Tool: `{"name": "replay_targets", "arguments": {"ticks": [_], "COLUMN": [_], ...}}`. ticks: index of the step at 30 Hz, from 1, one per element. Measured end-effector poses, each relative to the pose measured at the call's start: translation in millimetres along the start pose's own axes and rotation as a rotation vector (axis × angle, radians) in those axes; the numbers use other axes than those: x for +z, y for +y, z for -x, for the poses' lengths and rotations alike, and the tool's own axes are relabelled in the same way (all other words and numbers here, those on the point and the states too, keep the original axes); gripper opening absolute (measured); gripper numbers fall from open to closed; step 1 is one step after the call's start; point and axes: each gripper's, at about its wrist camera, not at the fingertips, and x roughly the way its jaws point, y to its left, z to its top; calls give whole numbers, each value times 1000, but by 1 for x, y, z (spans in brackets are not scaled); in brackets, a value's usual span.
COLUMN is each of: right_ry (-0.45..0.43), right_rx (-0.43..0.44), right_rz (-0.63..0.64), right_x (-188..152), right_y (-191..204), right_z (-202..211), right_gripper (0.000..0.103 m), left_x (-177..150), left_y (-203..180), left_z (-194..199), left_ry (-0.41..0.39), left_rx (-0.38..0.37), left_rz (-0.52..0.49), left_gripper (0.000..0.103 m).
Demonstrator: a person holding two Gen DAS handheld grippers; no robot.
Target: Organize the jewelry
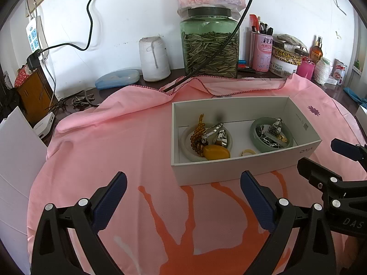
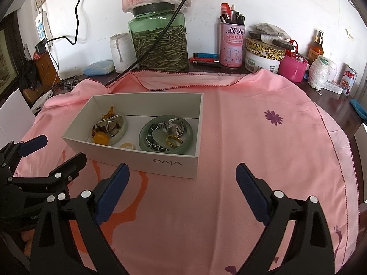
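Note:
A white cardboard box (image 1: 229, 170) (image 2: 142, 155) sits on the pink cloth and holds the jewelry. In it lie a white bangle (image 1: 187, 151) (image 2: 121, 130) with amber beads, an amber stone (image 1: 216, 152) (image 2: 101, 138) and silver rings, a small pale ring (image 1: 247, 152) (image 2: 128, 146), and a green bangle (image 1: 254, 135) (image 2: 146, 128) with a dark chain, a gold ring (image 2: 174, 141) and silver rings. My left gripper (image 1: 183, 192) is open and empty, just in front of the box. My right gripper (image 2: 182, 181) is open and empty at the box's near right corner.
A green glass jar of seeds (image 1: 209, 45) (image 2: 159, 43) stands behind the cloth, with a black cable across it. A white thread spool (image 1: 154, 58), a blue case (image 1: 117, 79), a pink pen tin (image 2: 231, 44), tins and bottles line the back wall.

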Motion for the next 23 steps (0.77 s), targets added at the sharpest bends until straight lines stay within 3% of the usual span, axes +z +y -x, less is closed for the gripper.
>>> {"name": "replay_targets", "arguments": {"ticks": [23], "right_ry": [-3], "right_rx": [-1], "right_rz": [-2], "right_x": [1], "right_y": [0], "right_z": [1], "right_gripper": [89], "left_x": [3], "left_y": [2], "left_z": [-2], "left_ry": [13], "left_rx": [-3], "left_rz": [12], "left_gripper": [97]}}
